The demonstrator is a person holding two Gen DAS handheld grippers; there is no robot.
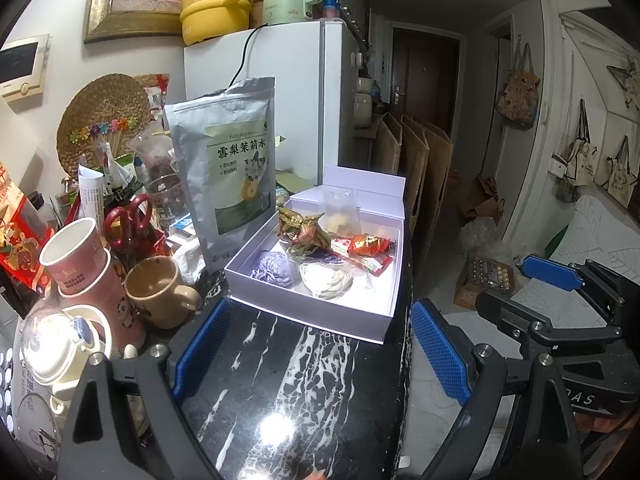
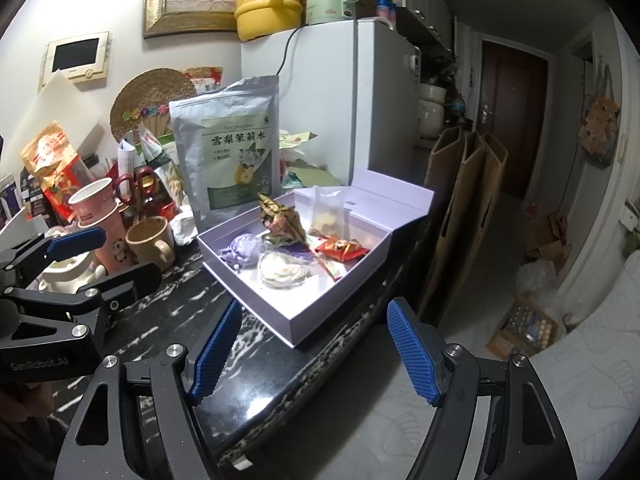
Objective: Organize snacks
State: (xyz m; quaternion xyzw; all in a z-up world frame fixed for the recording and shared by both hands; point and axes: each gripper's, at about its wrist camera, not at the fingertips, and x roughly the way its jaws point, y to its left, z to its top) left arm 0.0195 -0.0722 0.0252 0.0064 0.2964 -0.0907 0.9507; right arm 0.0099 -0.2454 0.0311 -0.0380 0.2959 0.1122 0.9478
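On a black marbled counter [image 1: 280, 380], at twelve o'clock from both grippers, sits an open pale box [image 1: 304, 312] holding the snacks: a purple wrapped piece [image 1: 272, 270], a white swirl [image 1: 328, 282], a red packet [image 1: 368, 246], a crumpled gold wrapper [image 1: 302, 230]. A silver pouch [image 1: 228, 164] stands at the box's ten o'clock. The left gripper [image 1: 320, 356] and right gripper [image 2: 316, 354] hover released, grasping nothing.
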